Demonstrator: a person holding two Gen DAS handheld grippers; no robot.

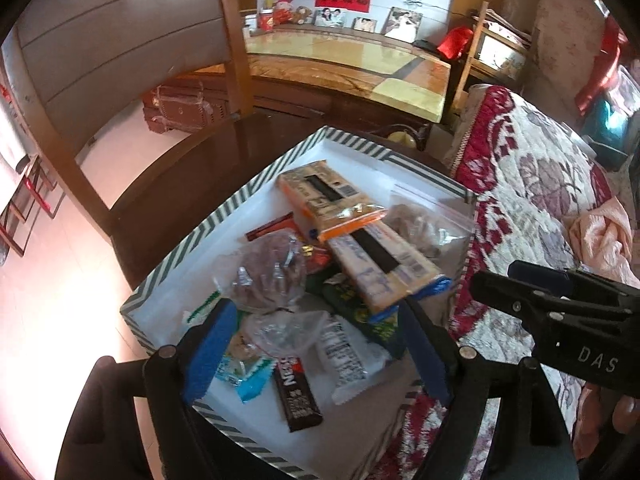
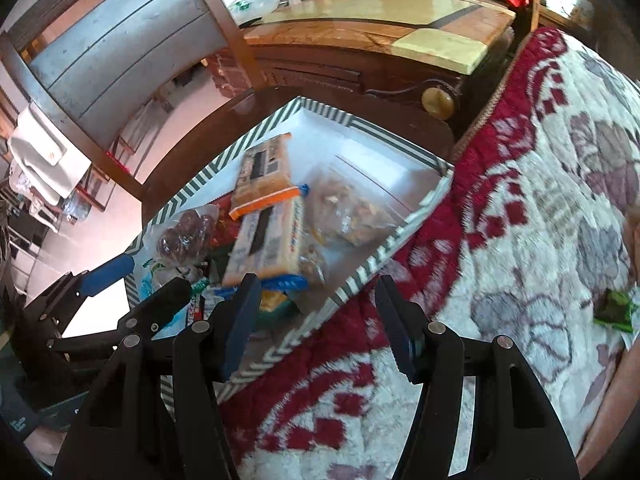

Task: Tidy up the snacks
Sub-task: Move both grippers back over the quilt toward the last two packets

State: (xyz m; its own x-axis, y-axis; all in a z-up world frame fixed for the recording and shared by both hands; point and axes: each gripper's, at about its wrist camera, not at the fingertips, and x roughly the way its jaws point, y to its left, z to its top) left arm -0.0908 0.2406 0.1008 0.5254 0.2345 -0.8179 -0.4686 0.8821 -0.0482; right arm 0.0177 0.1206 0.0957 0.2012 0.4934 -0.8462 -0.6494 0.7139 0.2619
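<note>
Snack box (image 1: 208, 222) under left claw (image 1: 320, 350), nothing gripped.

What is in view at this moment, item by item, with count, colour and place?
striped box: one, white with green-and-white striped rim, on the dark table, beside the blanket
cracker packs: two, tan with orange or blue ends, stacked on top of the pile
Nestle bar: one, dark brown, near end of the box
clear bags: several, transparent, among the snacks
green packet: one, green, lying on the blanket
blanket: one, cream with red pattern, right of the box
chair: one, grey-backed, behind the table
left hand-held gripper: open, above the box
right hand-held gripper: open, empty, over the box edge
</note>
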